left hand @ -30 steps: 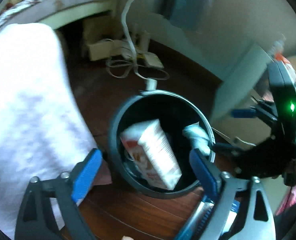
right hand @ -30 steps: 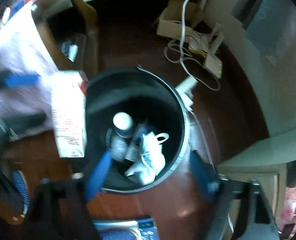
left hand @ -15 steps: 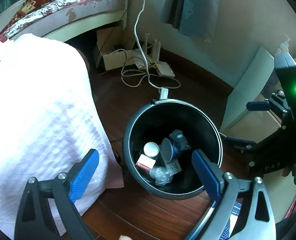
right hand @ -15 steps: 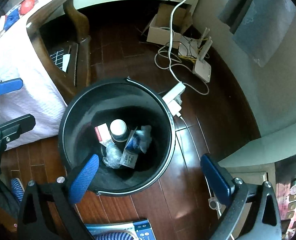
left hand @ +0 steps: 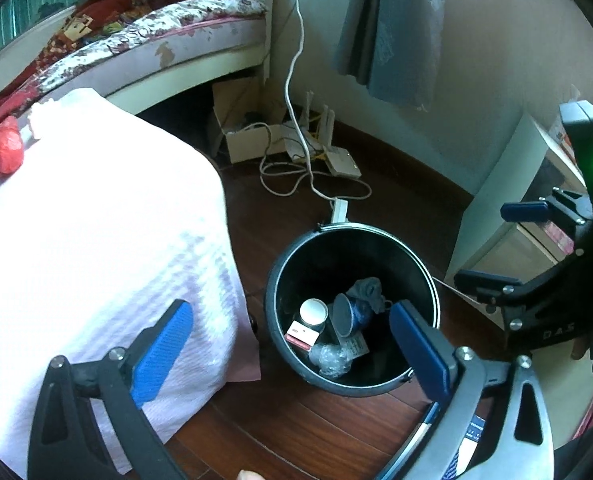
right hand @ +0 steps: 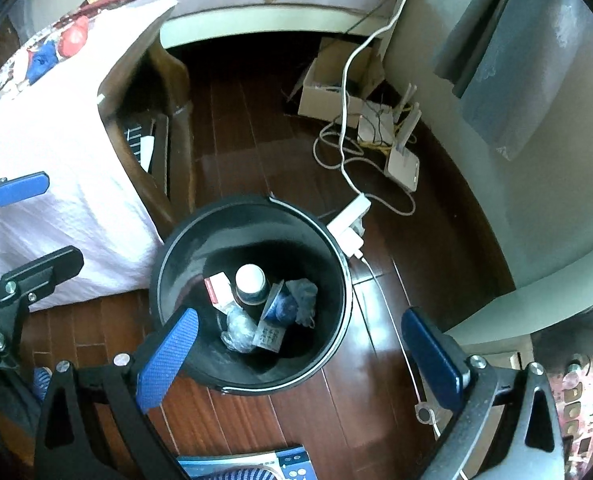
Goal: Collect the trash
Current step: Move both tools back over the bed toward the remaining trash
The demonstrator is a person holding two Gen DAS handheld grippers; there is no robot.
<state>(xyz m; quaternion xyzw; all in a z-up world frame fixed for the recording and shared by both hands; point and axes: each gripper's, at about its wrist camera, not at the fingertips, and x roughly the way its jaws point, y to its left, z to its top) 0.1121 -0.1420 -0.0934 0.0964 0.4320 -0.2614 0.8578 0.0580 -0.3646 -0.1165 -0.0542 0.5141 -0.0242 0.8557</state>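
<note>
A black round trash bin stands on the dark wooden floor. At its bottom lie a red-and-white carton, a white-topped cup, a blue cup, crumpled clear plastic and a grey-blue wad. My left gripper hangs above the bin, its jaws opening, with nothing between them. My right gripper is also above the bin, open and empty. Each gripper shows in the other's view: the right gripper and the left gripper.
A table under a white cloth stands left of the bin, with a red bag on it. Behind the bin lie a power strip, loose cables, a router and a cardboard box. A white cabinet stands to the right.
The red-and-white carton and a white wad have dropped from above the rim to the bin's bottom. Both grippers have risen, so the bin looks smaller, and both stand wider open.
</note>
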